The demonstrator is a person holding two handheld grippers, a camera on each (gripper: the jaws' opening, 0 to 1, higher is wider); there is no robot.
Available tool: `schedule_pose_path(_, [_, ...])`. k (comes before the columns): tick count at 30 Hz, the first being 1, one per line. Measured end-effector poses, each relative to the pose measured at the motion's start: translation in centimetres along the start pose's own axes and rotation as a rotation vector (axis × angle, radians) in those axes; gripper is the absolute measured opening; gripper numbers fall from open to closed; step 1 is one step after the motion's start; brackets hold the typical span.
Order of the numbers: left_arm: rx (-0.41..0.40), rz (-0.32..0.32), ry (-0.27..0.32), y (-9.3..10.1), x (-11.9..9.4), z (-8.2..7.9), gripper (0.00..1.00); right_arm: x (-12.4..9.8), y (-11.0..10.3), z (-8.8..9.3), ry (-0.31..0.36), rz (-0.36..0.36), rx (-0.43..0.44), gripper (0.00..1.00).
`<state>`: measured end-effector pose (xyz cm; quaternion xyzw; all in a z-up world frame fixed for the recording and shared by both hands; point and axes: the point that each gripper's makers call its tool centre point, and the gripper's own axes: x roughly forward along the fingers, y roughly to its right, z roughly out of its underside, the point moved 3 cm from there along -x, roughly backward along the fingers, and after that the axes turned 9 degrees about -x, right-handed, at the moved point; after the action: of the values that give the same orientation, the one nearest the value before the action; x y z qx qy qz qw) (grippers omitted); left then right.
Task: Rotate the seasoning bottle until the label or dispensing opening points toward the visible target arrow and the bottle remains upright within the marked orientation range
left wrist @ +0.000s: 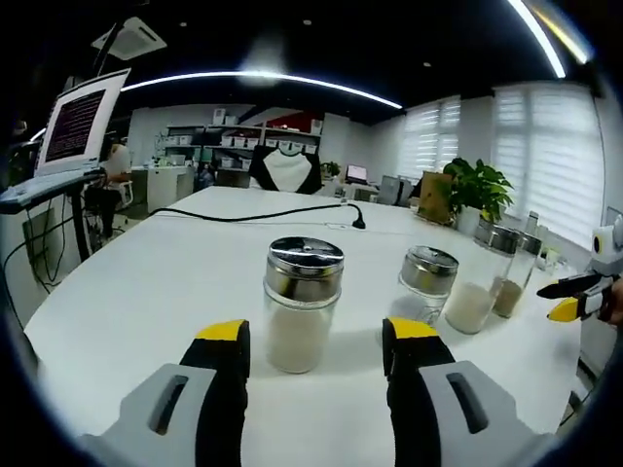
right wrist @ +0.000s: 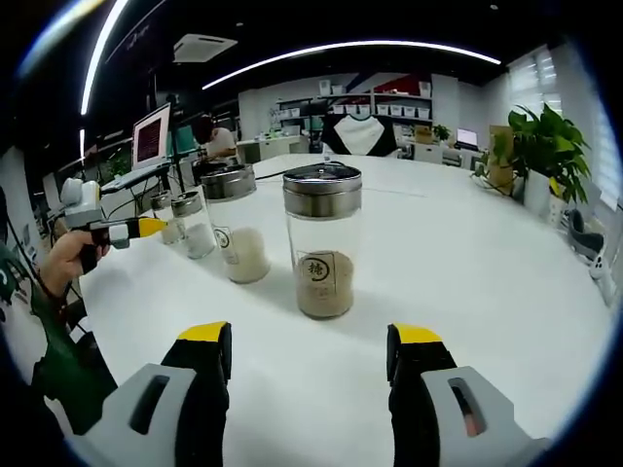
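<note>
Several glass seasoning bottles with steel lids stand upright in a row on the white table [left wrist: 146, 282]. In the left gripper view, a bottle of white powder [left wrist: 301, 304] stands just ahead of my left gripper [left wrist: 316, 339], which is open and not touching it. A nearly empty bottle [left wrist: 425, 283] and two taller ones [left wrist: 484, 280] follow to the right. In the right gripper view, my right gripper [right wrist: 310, 342] is open behind a bottle of brown powder [right wrist: 323, 254] whose round label faces me. A bottle of white powder [right wrist: 235, 235] stands beyond it.
A black cable [left wrist: 263, 215] crosses the far part of the table. A potted plant [left wrist: 474, 186] stands at the right edge and a monitor [left wrist: 82, 123] on a stand at the left. A hand [right wrist: 60, 263] holds the left gripper at the table's edge.
</note>
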<state>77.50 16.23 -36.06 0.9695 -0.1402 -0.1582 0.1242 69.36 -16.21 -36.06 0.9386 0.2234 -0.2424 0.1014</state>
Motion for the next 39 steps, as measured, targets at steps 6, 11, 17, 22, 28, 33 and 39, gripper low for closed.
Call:
schedule_pose_path(6, [0.022, 0.009, -0.008, -0.5, 0.3, -0.4, 0.52, 0.0, 0.2, 0.0, 0.002, 0.008, 0.007, 0.65])
schedule_pose_path(11, [0.037, 0.024, 0.015, -0.2, 0.6, -0.9, 0.48, 0.4, 0.0, 0.2, 0.002, 0.002, 0.016, 0.65])
schedule_pose_path(17, [0.057, 0.016, 0.006, -0.7, 0.8, -0.6, 0.32, 0.4, -0.2, 0.1, 0.007, -0.005, 0.021, 0.65])
schedule_pose_path(22, [0.077, 0.048, 0.026, -0.6, 0.8, -0.3, 0.32, 0.4, -0.2, 0.3, 0.004, -0.004, 0.022, 0.65])
schedule_pose_path(28, [0.076, 0.068, 0.020, -0.8, 0.8, -0.5, 0.32, 0.5, -0.3, 0.3, 0.003, -0.008, 0.022, 0.65])
schedule_pose_path(33, [0.084, 0.079, 0.018, -0.9, 0.9, -0.5, 0.32, 0.5, -0.3, 0.4, 0.002, -0.009, 0.026, 0.65])
schedule_pose_path(39, [0.094, 0.105, 0.014, -1.1, 1.1, -0.6, 0.32, 0.5, -0.5, 0.5, -0.001, -0.011, 0.025, 0.65])
